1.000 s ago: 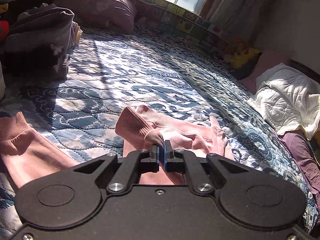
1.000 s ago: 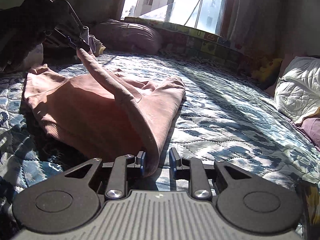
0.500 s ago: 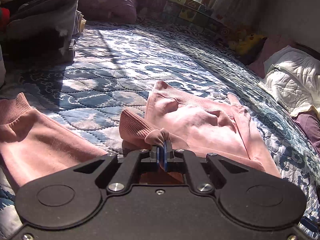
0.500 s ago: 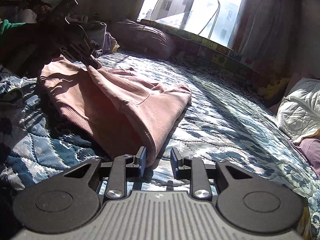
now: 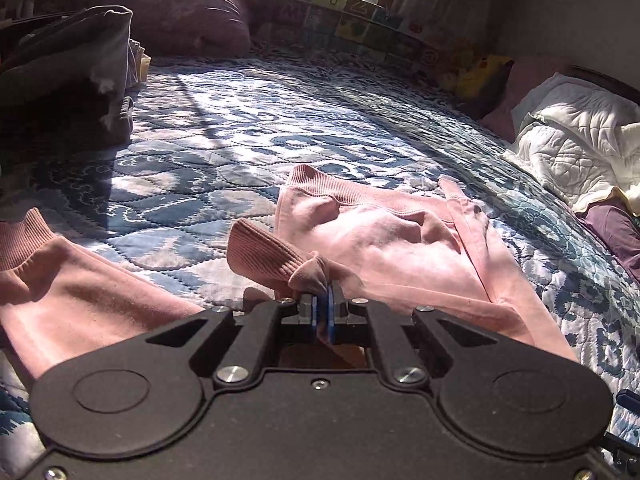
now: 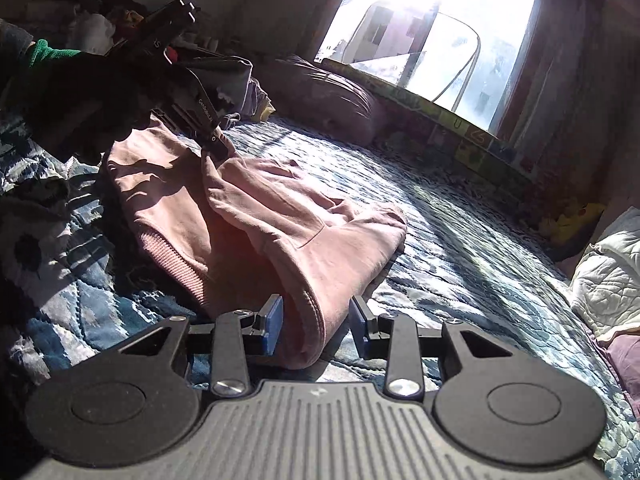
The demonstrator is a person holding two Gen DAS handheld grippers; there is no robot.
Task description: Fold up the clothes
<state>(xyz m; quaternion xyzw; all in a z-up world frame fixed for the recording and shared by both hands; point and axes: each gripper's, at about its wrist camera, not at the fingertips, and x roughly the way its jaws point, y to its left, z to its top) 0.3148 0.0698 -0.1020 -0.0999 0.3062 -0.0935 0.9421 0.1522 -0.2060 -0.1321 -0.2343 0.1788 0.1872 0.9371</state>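
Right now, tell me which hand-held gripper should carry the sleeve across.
Left. The left hand-held gripper is shut on the pink sweatshirt's cuff; the right hand-held gripper is open.

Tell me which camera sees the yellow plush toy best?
The left wrist view shows the yellow plush toy best: it sits sunlit at the far edge of the bed, by the wall, with a clear outline. In the right wrist view the same toy is smaller, dim and near the frame's edge, so its shape is hard to tell.
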